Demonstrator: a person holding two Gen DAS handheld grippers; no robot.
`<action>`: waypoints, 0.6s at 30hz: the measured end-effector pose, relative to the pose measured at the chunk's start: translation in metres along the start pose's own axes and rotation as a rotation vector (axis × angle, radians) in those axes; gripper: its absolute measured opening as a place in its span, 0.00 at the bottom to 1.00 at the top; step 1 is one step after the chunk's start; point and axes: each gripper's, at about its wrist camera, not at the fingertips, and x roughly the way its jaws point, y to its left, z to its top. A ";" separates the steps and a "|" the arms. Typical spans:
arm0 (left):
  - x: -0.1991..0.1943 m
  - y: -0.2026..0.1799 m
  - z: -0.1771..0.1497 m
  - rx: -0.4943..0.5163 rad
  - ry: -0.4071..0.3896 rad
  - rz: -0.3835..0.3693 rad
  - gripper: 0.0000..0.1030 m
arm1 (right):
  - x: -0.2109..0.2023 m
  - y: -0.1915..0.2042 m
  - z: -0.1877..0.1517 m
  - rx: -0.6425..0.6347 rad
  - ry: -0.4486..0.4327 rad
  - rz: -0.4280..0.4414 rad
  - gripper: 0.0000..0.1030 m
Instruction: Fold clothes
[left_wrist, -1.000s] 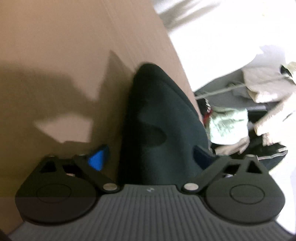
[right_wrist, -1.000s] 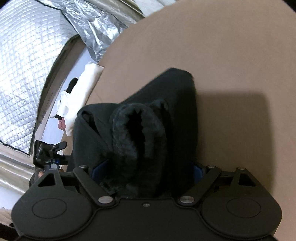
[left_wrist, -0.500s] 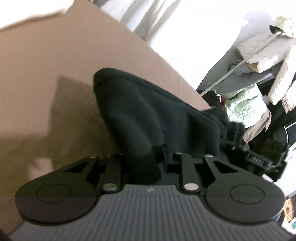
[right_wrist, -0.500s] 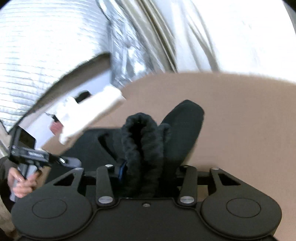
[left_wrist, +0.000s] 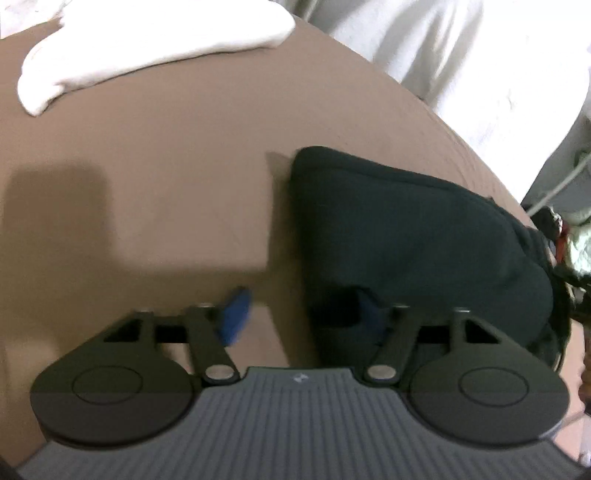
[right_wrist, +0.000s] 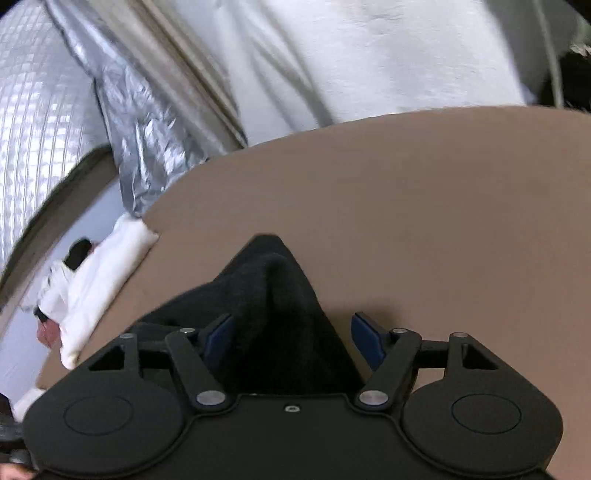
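Letting go of the folded black garment (left_wrist: 406, 236) so it can rest flat on the brown table (left_wrist: 166, 155). Left gripper (left_wrist: 303, 317) opening, cloth only by one pad. Right gripper (right_wrist: 291, 339) opening too, fold between pads, not pinched.

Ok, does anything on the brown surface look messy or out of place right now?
The black garment lies in a bunched, lumpy heap on the brown surface rather than a flat fold, with a peak sticking up between the opening right gripper pads. A white garment lies crumpled at the far edge. Nothing looks spilled or damaged.
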 end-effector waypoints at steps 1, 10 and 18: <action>-0.002 0.005 0.002 -0.035 0.003 -0.026 0.63 | -0.009 -0.005 -0.002 0.039 -0.002 0.010 0.73; -0.001 -0.009 0.001 -0.085 0.064 -0.180 0.64 | -0.045 0.063 -0.048 -0.071 0.034 0.044 0.87; -0.009 -0.028 -0.011 0.033 -0.015 -0.119 0.66 | -0.009 0.026 -0.059 -0.019 0.064 -0.266 0.73</action>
